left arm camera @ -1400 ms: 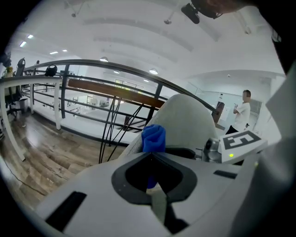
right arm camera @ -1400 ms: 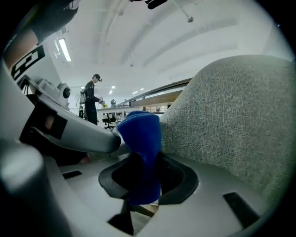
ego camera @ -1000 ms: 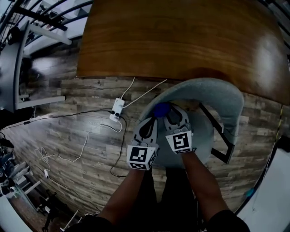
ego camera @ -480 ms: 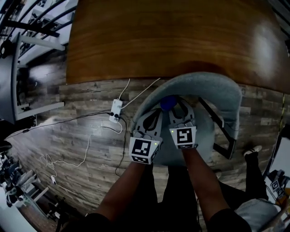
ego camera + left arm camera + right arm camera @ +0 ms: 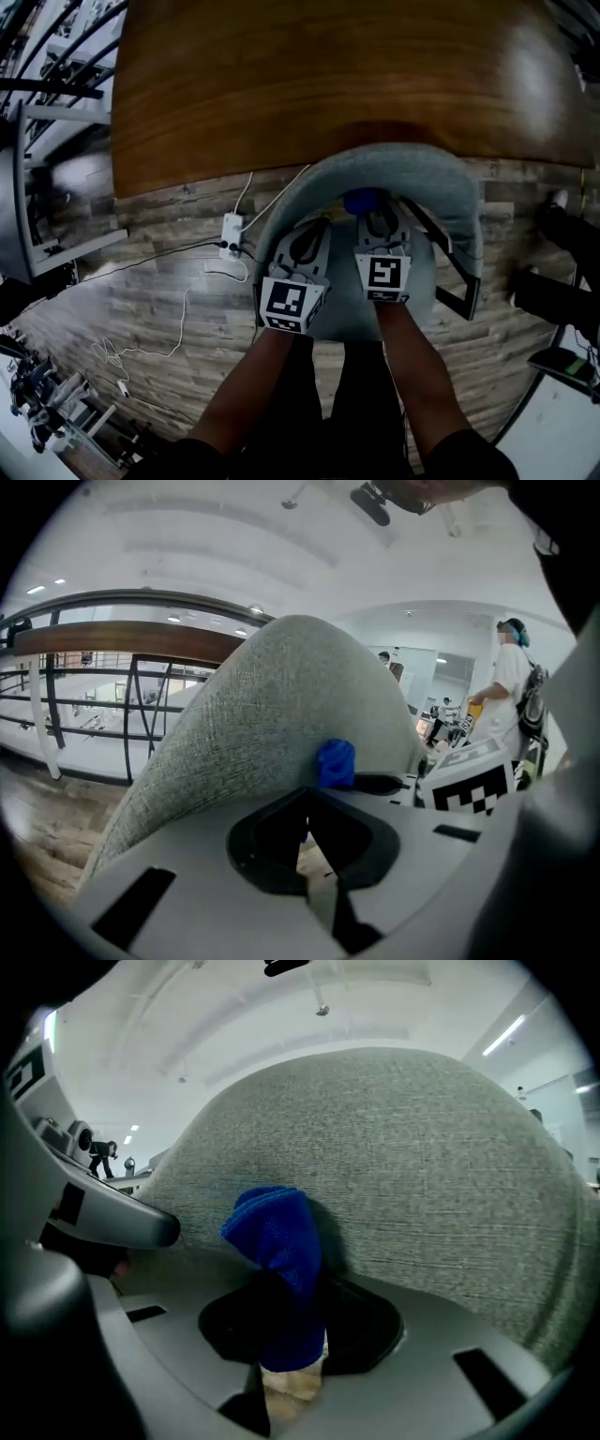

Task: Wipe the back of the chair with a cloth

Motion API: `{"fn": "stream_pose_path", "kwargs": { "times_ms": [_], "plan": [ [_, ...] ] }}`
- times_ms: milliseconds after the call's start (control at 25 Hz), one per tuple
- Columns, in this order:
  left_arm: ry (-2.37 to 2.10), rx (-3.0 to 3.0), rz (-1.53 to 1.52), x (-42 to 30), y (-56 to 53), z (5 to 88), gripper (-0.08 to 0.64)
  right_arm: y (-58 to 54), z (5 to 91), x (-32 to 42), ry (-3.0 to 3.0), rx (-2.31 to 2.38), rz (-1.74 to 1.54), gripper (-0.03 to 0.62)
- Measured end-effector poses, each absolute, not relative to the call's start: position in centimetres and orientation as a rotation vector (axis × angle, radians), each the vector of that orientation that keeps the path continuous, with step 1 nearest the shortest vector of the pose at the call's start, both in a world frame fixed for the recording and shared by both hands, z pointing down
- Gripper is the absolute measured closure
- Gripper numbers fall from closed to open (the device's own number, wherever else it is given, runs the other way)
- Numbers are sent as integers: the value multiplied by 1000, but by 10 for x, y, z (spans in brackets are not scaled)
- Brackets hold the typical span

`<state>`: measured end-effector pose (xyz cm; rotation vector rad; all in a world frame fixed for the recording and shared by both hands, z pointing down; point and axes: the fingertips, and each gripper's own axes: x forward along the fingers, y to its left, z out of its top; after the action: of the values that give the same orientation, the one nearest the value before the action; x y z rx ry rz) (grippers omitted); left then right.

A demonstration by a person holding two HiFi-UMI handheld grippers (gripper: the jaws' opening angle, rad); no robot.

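Note:
The chair's curved grey fabric back wraps around both grippers in the head view. My right gripper is shut on a bunched blue cloth, which presses against the inner face of the back near its middle. The right gripper view has the cloth sticking up out of the jaws against the grey fabric. My left gripper sits just left of it over the seat, shut with nothing in it. From the left gripper view the cloth shows against the chair back.
A large wooden tabletop lies just beyond the chair. The chair's black arm frame is at the right. A white power strip with cables lies on the plank floor at the left. A person stands in the background.
The right gripper has slid the blue cloth rightward along the chair back, from its left part toward the middle. The left gripper has followed alongside.

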<state>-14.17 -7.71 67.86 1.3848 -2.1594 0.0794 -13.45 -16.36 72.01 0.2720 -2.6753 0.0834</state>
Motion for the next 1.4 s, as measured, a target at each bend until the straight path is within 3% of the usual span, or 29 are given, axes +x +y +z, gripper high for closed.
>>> {"fn": "stream_pose_path", "kwargs": {
  "times_ms": [760, 1400],
  "plan": [
    [-2029, 1623, 187, -105, -146, 670, 552, -263, 724, -23, -2531, 865, 216, 488],
    [-1850, 1858, 280, -13, -180, 648, 552, -276, 711, 79, -2460, 1157, 361, 489]
  ]
}}
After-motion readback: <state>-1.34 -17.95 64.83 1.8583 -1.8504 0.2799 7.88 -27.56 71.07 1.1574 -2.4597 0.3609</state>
